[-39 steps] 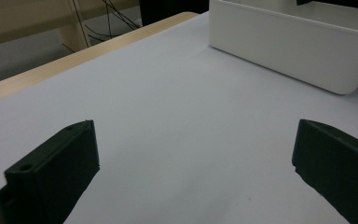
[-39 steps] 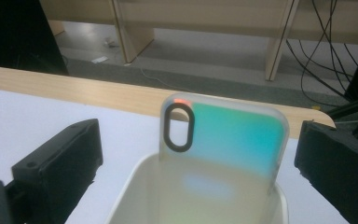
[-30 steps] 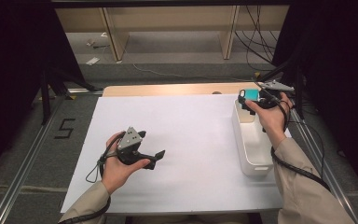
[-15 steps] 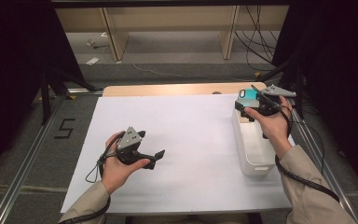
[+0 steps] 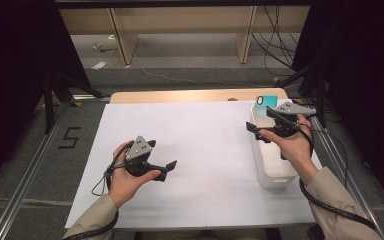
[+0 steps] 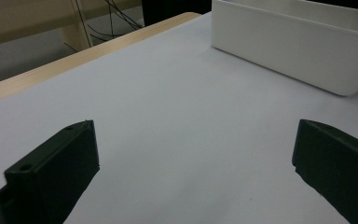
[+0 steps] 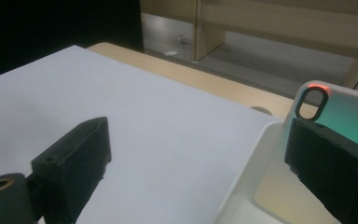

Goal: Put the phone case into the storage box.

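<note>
A teal phone case (image 5: 265, 106) stands at the far end of a white bin (image 5: 276, 176) at the table's right; in the right gripper view the case (image 7: 349, 116) has an oval camera hole and an orange rim. My right gripper (image 5: 260, 121) hovers at the bin's far left rim, open, with one jaw over the paper and the other over the bin (image 7: 254, 158) in front of the case. My right gripper (image 7: 198, 128) holds nothing. My left gripper (image 5: 162, 156) rests open at the paper's near left, empty (image 6: 196, 128), facing the bin (image 6: 298, 51).
A large white sheet (image 5: 200, 130) covers the table, with a wooden strip (image 5: 180, 96) showing at its far edge. Beyond the table stand wooden shelf legs (image 5: 122, 40) and loose cables (image 5: 275, 45) on the floor. Dark curtains flank both sides.
My right hand has drawn its gripper back a little toward the near side and turned it leftward. The teal case stays at the bin's far end. The left gripper has not moved.
</note>
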